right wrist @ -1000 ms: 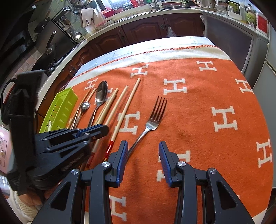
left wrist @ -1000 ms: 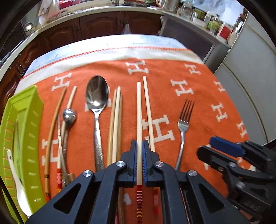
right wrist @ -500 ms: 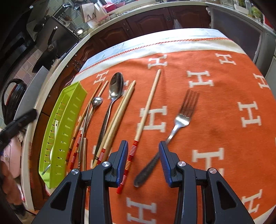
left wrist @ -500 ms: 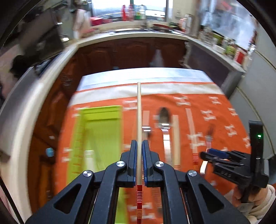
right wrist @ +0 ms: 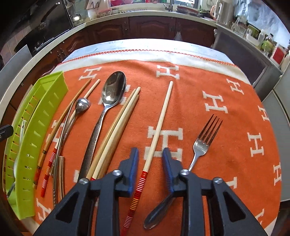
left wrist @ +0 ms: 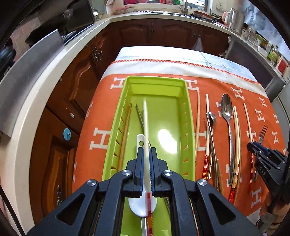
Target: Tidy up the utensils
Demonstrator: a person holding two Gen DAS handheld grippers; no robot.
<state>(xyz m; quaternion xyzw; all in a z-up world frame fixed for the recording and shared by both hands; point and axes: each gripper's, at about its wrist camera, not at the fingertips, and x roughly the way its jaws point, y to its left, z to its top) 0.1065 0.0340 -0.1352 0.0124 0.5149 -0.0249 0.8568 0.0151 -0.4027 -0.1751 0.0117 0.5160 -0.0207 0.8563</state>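
My chopstick (left wrist: 146, 123) was smeared by motion blur over the tray (left wrist: 188, 116). My own fingers (left wrist: 139, 168) hid the white spoon's (left wrist: 140, 203) middle. The fork's (right wrist: 201, 145) handle vanished behind my right gripper (right wrist: 150, 159).

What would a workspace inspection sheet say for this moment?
Surface: orange blanket with white H pattern over the table.
Job's things: green tray holding a white spoon and chopsticks; paired chopsticks, large spoon, small spoon, fork on the blanket.
Clutter: nothing seen.
Grippers: left hand-held gripper shut on a chopstick above the tray; right hand-held gripper open astride a lone chopstick, jaws just been closing.
Cables: nothing seen.
Surroundings: kitchen counter, wooden cabinets.
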